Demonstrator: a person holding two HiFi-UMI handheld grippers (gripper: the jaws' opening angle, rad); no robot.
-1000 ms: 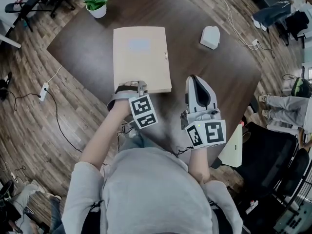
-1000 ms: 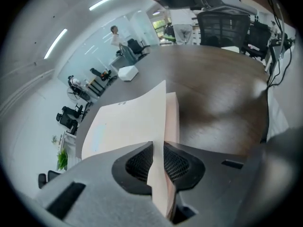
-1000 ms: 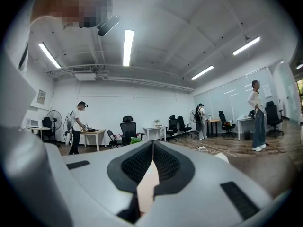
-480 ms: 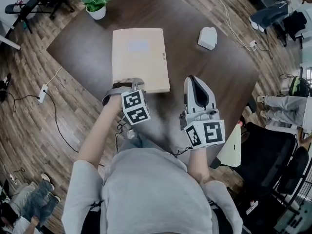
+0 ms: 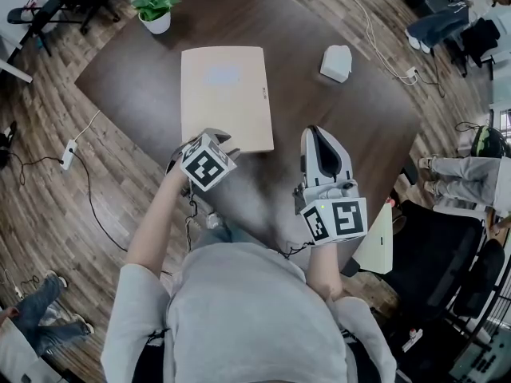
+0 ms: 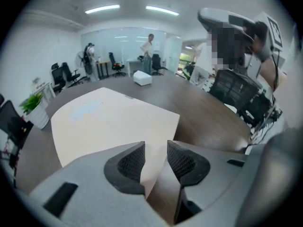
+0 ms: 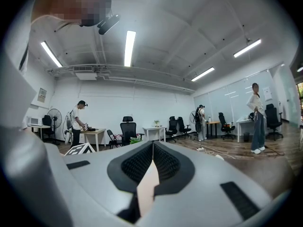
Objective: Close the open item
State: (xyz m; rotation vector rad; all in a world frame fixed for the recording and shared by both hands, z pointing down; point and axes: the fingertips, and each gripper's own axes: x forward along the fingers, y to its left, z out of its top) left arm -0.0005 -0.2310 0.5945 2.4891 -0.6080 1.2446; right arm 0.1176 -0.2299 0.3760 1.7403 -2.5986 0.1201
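The folder (image 5: 226, 94) lies flat and closed on the dark table (image 5: 319, 110), its long sides running away from the person, with a pale label patch near its far end. The left gripper (image 5: 214, 140) sits at the folder's near edge, by the near left corner, rolled so that its marker cube faces up and to the left. In the left gripper view its jaws (image 6: 155, 157) stand a narrow gap apart, not closed on anything; through the gap show the folder's (image 6: 109, 122) near corner and, to its right, bare table. The right gripper (image 5: 319, 134) is held over the table's near edge, right of the folder and apart from it, pointing away from the person. In the right gripper view its jaws (image 7: 152, 155) meet at the tips and hold nothing. A white box (image 5: 336, 62) sits on the table beyond the folder's far right corner, and a potted plant (image 5: 156, 6) stands at the far left corner.
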